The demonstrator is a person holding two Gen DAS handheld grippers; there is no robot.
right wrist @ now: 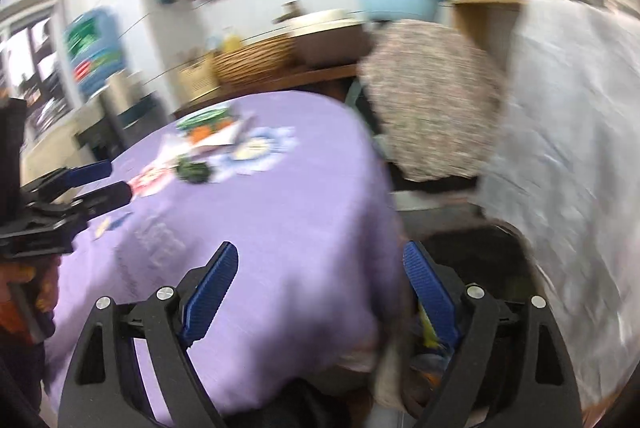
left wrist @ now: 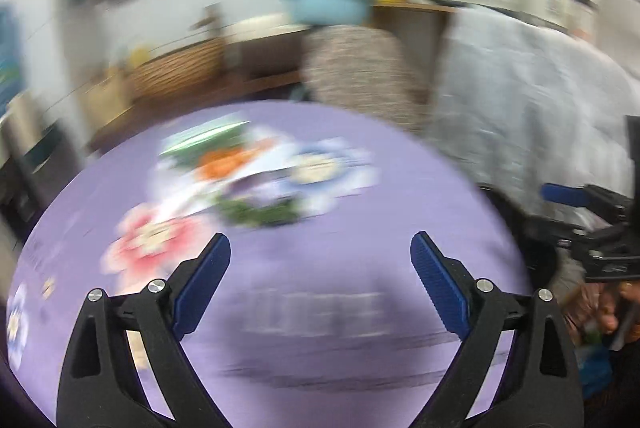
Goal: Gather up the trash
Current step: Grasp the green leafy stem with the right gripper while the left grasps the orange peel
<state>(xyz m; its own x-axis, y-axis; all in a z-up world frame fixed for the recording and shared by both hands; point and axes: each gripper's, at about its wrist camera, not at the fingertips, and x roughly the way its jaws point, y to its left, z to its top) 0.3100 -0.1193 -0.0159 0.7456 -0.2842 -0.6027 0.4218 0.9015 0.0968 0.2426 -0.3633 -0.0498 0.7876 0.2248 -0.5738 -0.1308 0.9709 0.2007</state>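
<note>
Left wrist view: the left gripper (left wrist: 320, 260) hangs over the purple tablecloth (left wrist: 360, 212), jaws wide apart and empty. The right gripper (right wrist: 320, 268), also spread wide with nothing in it, sits at the table edge. Blurred trash (right wrist: 200, 144) lies on the far side of the cloth, well apart from both.

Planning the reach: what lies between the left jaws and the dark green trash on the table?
Only bare purple tablecloth, per the left wrist view, before the green trash.
</note>
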